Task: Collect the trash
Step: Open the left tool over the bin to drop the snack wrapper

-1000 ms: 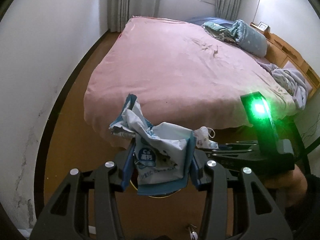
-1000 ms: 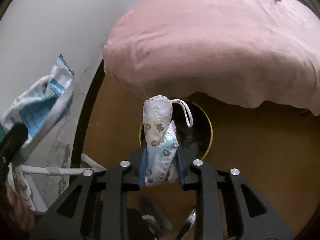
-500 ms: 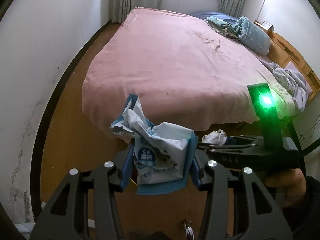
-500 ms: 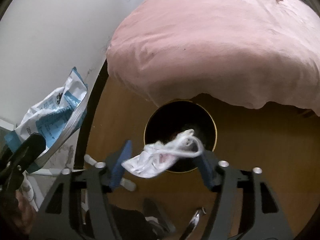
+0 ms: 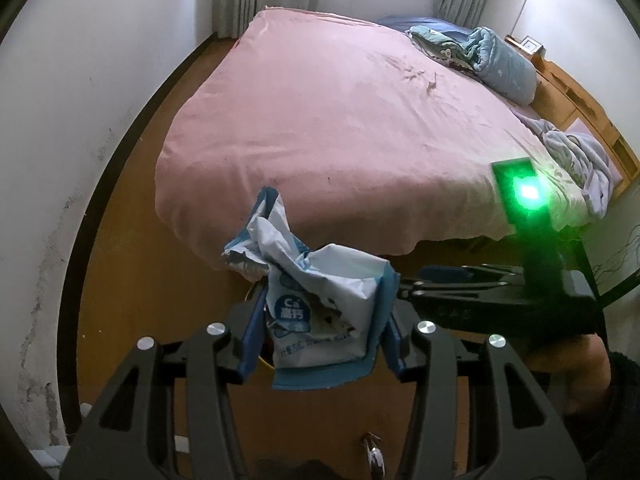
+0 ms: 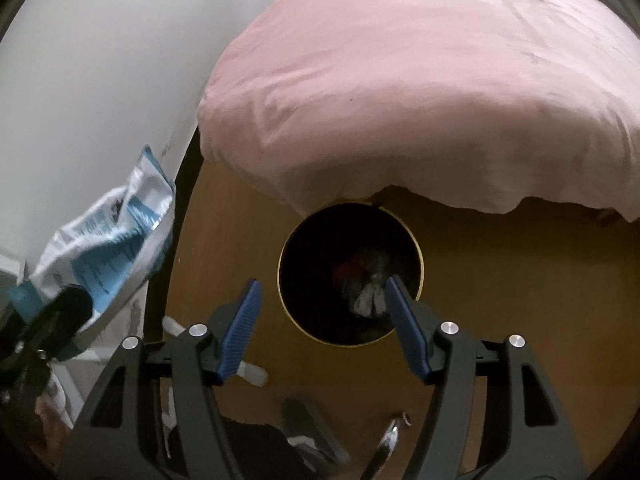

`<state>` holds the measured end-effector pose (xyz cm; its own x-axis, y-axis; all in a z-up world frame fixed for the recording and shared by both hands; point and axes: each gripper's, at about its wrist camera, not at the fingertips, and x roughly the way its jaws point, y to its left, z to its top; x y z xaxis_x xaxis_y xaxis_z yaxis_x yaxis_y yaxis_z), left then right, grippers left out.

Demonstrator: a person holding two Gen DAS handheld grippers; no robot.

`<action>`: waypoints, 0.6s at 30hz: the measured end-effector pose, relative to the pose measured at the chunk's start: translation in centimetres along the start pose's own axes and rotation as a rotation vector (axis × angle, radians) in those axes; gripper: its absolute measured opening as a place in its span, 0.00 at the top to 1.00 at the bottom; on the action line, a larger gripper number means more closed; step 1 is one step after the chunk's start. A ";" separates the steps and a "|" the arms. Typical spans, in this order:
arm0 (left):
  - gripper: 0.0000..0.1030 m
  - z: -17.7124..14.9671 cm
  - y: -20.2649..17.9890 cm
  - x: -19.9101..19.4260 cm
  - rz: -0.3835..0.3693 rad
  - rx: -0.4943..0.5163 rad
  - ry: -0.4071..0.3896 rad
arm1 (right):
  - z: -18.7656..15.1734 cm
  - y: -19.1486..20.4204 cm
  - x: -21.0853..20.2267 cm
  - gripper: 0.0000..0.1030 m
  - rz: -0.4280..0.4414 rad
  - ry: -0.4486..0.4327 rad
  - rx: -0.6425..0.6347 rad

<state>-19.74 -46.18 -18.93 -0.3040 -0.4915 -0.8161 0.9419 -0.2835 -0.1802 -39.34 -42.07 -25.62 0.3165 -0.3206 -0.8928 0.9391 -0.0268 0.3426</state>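
Observation:
My left gripper (image 5: 320,316) is shut on a crumpled white and blue wrapper (image 5: 320,300) and holds it up above the floor near the bed's foot. That wrapper (image 6: 108,248) also shows at the left of the right wrist view. My right gripper (image 6: 320,308) stands open, with nothing between its blue pads, above a round black trash bin (image 6: 408,240) with a gold rim. A pale face mask (image 6: 370,298) lies inside the bin among other trash. From the left wrist view the right gripper's body (image 5: 500,292) is to the right with a green light.
A large bed with a pink cover (image 5: 340,120) fills the middle, its corner overhanging the bin. A blue quilt (image 5: 500,64) and crumpled clothes (image 5: 572,156) lie at its far side. A white wall (image 5: 80,100) runs along the left. A wooden floor (image 6: 520,300) surrounds the bin.
My right gripper opened and let go of the face mask, which dropped into the bin. The left gripper kept hold of the wrapper and rose slightly.

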 end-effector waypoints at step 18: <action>0.19 -0.7 -0.7 -0.8 0.032 0.006 0.004 | 0.2 0.2 -1.2 0.39 0.013 -0.042 0.020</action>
<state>-20.09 -44.97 -18.52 -0.2729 -0.4969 -0.8238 0.9504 -0.2723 -0.1506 -39.58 -41.87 -24.45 0.3227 -0.3603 -0.8753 0.9318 -0.0415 0.3606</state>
